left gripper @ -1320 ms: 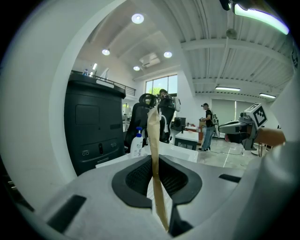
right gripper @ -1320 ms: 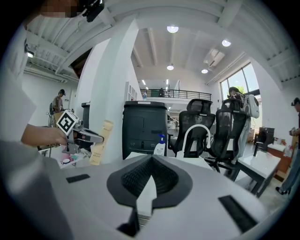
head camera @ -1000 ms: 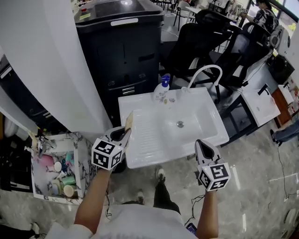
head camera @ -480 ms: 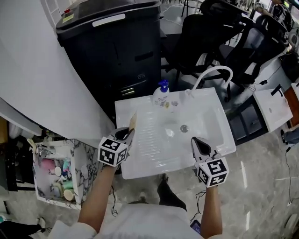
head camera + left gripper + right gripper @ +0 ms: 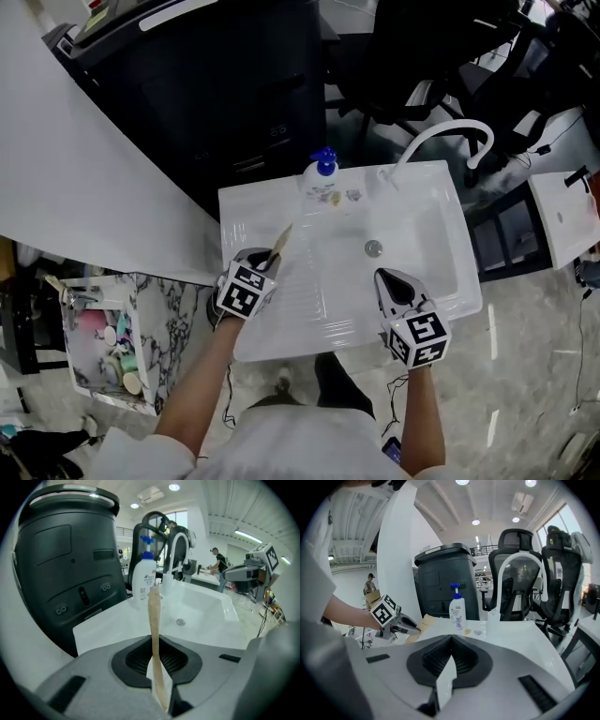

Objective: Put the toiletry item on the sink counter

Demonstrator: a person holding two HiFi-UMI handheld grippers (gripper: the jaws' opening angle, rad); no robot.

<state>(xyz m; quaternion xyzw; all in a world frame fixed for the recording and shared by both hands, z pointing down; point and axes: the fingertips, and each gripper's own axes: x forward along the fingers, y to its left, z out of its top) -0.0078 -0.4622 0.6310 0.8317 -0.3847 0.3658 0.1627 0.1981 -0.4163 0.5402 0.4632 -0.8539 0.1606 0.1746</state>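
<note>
Over the white sink counter (image 5: 281, 323), my left gripper (image 5: 265, 262) held the toiletry item (image 5: 281, 242), a thin, flat tan packet. Its jaws were set narrow and pinched the packet's near end, and the free end pointed toward the far edge. In the left gripper view the packet stood edge-on between the pads, and no view showed me whether its tip touched the surface. My right gripper (image 5: 385, 277) hung at the near right of the counter, jaws together with nothing between them, well apart from the packet. A pump bottle (image 5: 322, 180) stood at the far edge, near the curved tap (image 5: 441, 136), and the basin (image 5: 403, 234) lay to the right of the ribbed flat section. To set the item down well, I judged that the packet should go onto that ribbed section, left of the basin and short of the bottle. It should be turned from its edge toward its broad face first, since a thing this thin would likely topple or slide toward the basin if released upright. I reckoned the jaws should part only once the packet rested on the counter. The gripper should then draw back toward the near side without dragging the packet, with the right gripper kept clear.
</note>
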